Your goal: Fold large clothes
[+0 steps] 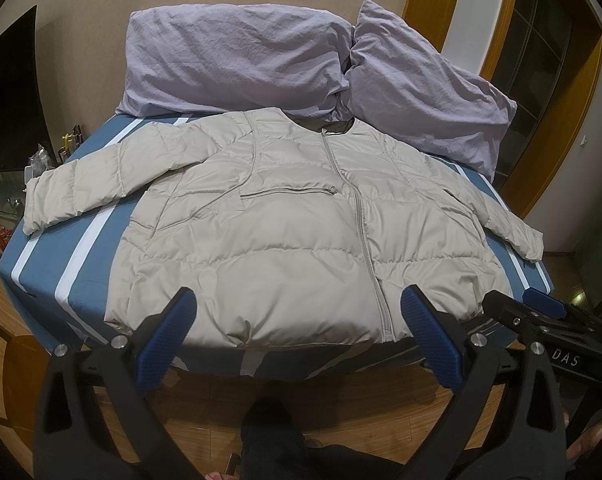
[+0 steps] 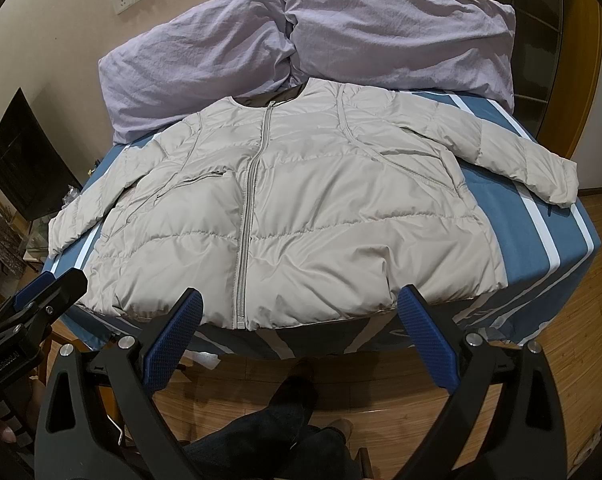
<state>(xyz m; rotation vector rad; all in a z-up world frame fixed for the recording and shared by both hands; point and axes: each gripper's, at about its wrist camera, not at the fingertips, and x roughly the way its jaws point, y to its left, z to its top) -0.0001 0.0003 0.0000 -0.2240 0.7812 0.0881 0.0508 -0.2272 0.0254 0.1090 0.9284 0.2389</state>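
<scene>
Step in hand: pre-grasp; no fold made yet.
Jacket (image 1: 285,216): beige, padded, zipped; lies flat, front up, on the bed (image 1: 41,264), just ahead of both tongs, hem nearest, collar farthest.
Sleeves: spread outward to either side, beyond the tongs' reach line.
Left tongs (image 1: 297,336): spread, empty, poised at the hem left of the zip (image 1: 365,240).
Right tongs (image 2: 301,332): spread, empty, poised at the hem right of the zip.
Pillows (image 1: 237,60): beyond the collar, well ahead.
Next move, judged: advance to a sleeve or side edge, pinch through the thick padding, fold inward over the body.
</scene>
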